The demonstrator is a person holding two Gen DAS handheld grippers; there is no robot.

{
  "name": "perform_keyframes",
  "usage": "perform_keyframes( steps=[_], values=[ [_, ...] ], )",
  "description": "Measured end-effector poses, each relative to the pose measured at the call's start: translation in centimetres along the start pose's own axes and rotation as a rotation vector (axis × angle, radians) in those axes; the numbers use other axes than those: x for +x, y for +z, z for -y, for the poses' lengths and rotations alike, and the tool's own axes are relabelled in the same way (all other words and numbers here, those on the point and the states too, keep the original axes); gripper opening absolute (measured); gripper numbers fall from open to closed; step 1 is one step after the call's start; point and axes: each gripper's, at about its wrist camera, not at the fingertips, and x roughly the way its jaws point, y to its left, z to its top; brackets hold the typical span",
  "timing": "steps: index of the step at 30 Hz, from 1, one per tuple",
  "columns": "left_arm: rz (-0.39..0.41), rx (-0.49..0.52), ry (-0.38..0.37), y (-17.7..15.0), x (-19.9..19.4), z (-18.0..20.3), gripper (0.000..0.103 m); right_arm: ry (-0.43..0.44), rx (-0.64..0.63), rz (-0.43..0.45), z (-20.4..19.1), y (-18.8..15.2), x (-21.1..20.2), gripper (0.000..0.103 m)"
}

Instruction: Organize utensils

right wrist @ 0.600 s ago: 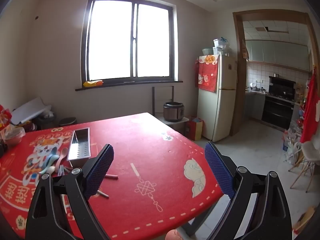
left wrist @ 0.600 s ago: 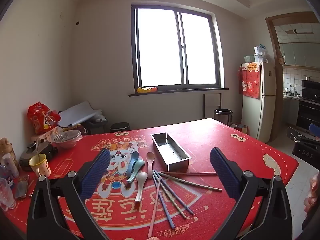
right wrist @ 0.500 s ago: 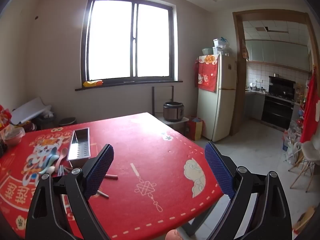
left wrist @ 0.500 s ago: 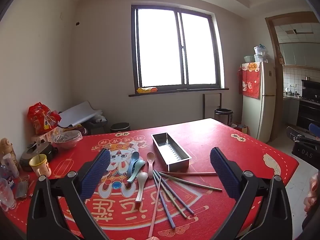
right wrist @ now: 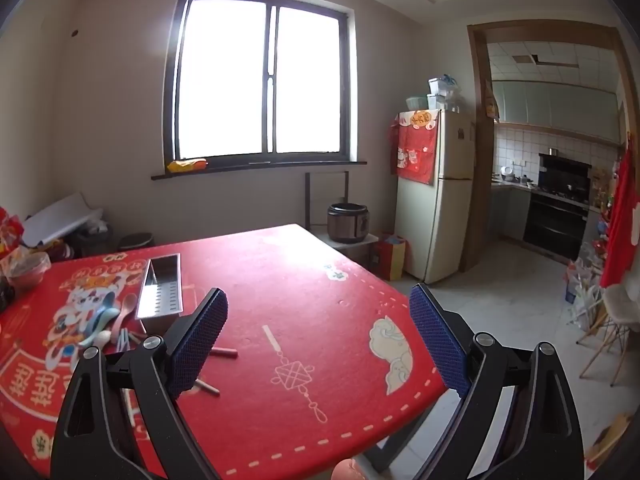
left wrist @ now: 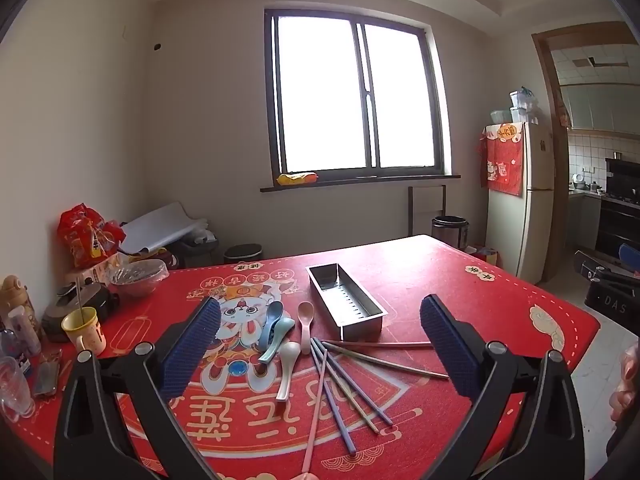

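Observation:
A steel utensil tray (left wrist: 345, 300) stands empty on the red tablecloth (left wrist: 460, 280); it also shows in the right wrist view (right wrist: 161, 290). Several spoons (left wrist: 280, 330) lie left of it: blue, mint, pink (left wrist: 305, 314) and white (left wrist: 289, 364). Several chopsticks (left wrist: 344, 384) fan out in front of the tray. My left gripper (left wrist: 320, 354) is open and empty, held above the near table edge facing the utensils. My right gripper (right wrist: 318, 344) is open and empty, over the table's right part, with spoons (right wrist: 104, 322) at its far left.
A yellow mug (left wrist: 85, 328), a bowl (left wrist: 138, 276), bottles (left wrist: 16, 312) and snack bags (left wrist: 86, 236) crowd the table's left edge. The table's right edge (right wrist: 400, 292) drops to the floor. A fridge (right wrist: 436, 196) and rice cooker (right wrist: 347, 222) stand beyond.

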Motion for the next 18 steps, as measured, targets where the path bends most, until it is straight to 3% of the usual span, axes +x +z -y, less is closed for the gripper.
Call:
perform_keyframes(
  steps=[18],
  values=[
    [0.001,-0.002,0.002,-0.19,-0.19,-0.22,0.098,-0.005,-0.009,0.002,-0.26,-0.43,-0.11,0.089]
  ],
)
